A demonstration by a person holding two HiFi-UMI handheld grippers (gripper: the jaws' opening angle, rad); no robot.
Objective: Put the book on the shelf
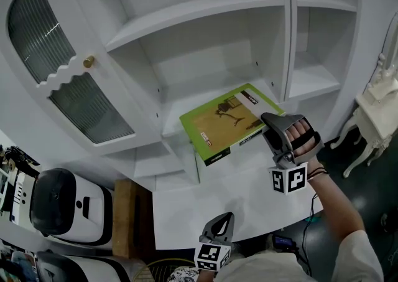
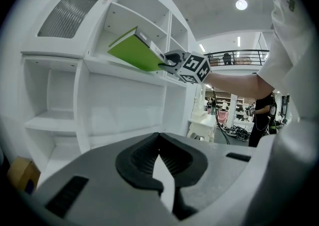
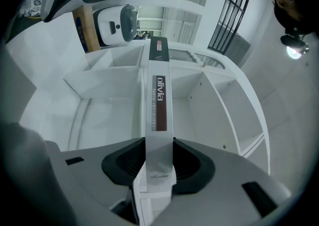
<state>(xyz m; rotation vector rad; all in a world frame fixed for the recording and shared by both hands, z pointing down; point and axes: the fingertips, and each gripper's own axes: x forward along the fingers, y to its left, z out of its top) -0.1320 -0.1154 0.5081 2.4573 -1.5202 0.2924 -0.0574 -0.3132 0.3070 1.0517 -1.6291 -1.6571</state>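
A book with a green cover [image 1: 225, 124] is held flat at the front of the white shelf unit's [image 1: 205, 7] middle compartment. Its far edge reaches over the shelf board [image 1: 169, 126]. My right gripper [image 1: 269, 124] is shut on its near right corner. In the right gripper view the white spine [image 3: 158, 105] runs straight out from between the pads of the right gripper [image 3: 158, 160]. The left gripper view shows the book [image 2: 133, 53] from below, tilted at the shelf front. My left gripper [image 1: 224, 220] hangs low and near me, shut and empty [image 2: 159, 137].
A cabinet door with ribbed glass and a gold knob [image 1: 89, 61] stands open at the left. Below it are a white rounded machine [image 1: 62, 203] and a wooden box [image 1: 124, 212]. A white ornate table [image 1: 379, 103] stands at the right. A white counter [image 1: 249, 203] lies under the grippers.
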